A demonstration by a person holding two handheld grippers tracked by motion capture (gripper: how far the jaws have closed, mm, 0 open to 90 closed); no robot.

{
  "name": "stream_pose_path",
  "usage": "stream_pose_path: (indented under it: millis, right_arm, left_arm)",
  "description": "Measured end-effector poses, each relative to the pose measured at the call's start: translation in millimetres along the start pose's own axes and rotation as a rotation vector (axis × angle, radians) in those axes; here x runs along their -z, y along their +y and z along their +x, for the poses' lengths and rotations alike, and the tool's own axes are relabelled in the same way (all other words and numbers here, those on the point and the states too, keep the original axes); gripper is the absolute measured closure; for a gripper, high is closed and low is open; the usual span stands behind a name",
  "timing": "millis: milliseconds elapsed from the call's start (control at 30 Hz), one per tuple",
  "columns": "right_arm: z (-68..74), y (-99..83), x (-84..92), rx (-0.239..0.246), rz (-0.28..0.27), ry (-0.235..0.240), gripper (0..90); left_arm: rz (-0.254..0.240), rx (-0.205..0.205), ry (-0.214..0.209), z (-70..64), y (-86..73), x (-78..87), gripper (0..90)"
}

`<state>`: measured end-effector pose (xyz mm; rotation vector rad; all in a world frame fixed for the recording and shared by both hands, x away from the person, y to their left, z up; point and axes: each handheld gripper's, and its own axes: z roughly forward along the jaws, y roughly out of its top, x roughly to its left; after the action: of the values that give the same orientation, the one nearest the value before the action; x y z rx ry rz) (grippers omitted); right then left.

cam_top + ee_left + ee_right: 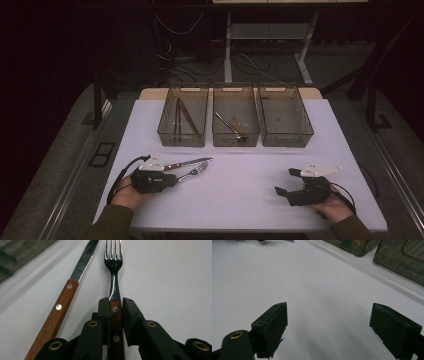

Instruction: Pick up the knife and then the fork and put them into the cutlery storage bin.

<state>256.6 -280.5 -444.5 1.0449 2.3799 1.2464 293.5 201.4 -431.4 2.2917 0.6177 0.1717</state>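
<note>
Much bare table (250, 165) beside fork (196, 171)

In the left gripper view, the fork (114, 267) loses its tine tips at the top edge, and its wooden handle runs hidden between the pads. The knife (75, 282) tip is cut off at the top edge too.

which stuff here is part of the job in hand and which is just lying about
In the job: fork, clamped by its wooden handle in the left gripper; knife beside it; three bins.

Lying about: right gripper, open over bare table; cables on the floor.
</note>
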Motion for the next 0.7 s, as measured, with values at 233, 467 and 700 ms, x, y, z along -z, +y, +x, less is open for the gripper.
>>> stream_pose_path:
  millis: [233,467,700]
  right_arm:
    - [-2.5,11.3,3.5,-0.043,0.007,0.028,14.8]
    - [-3.8,29.1,1.9,-0.075,-0.032,0.062,14.9]
    - [-0.1,43.5,-5.6,-0.103,-0.053,0.098,15.7]
  left_arm:
    - [-0.042,-0.002,0.008,-15.7,19.0,-1.7,76.7]
    - [-0.071,-0.002,-0.002,-31.1,38.9,-12.5,76.7]
    - [-0.102,-0.017,-0.019,-43.9,62.4,-29.6,76.7]
